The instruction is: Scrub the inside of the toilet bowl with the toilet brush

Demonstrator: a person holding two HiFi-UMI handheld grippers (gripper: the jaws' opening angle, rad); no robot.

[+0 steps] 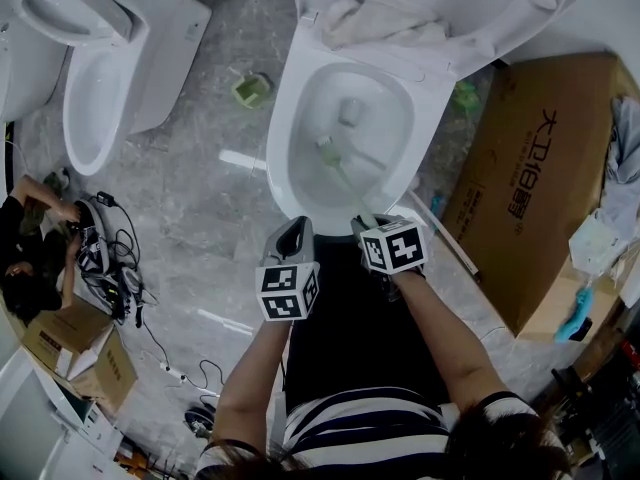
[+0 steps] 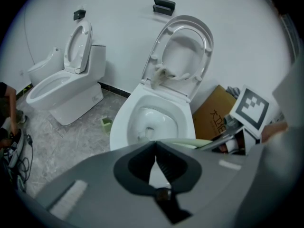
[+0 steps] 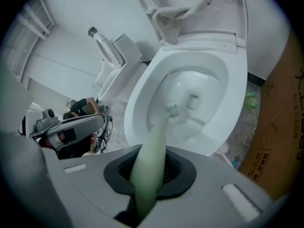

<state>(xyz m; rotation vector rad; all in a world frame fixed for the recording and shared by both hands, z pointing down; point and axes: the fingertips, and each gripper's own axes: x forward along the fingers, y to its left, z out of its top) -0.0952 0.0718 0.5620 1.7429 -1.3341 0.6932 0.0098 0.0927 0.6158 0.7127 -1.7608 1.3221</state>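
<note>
Right gripper (image 3: 149, 169) clamped on toilet brush (image 3: 152, 144), bristles (image 3: 173, 110) in toilet bowl (image 3: 233, 94), left gripper (image 2: 155, 148) fingers (image 2: 172, 163) closed, empty

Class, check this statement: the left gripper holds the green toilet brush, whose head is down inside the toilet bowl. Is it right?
No. The right gripper holds the toilet brush, clamped on its green handle, as the right gripper view shows. The head is inside the toilet bowl, as stated.
</note>
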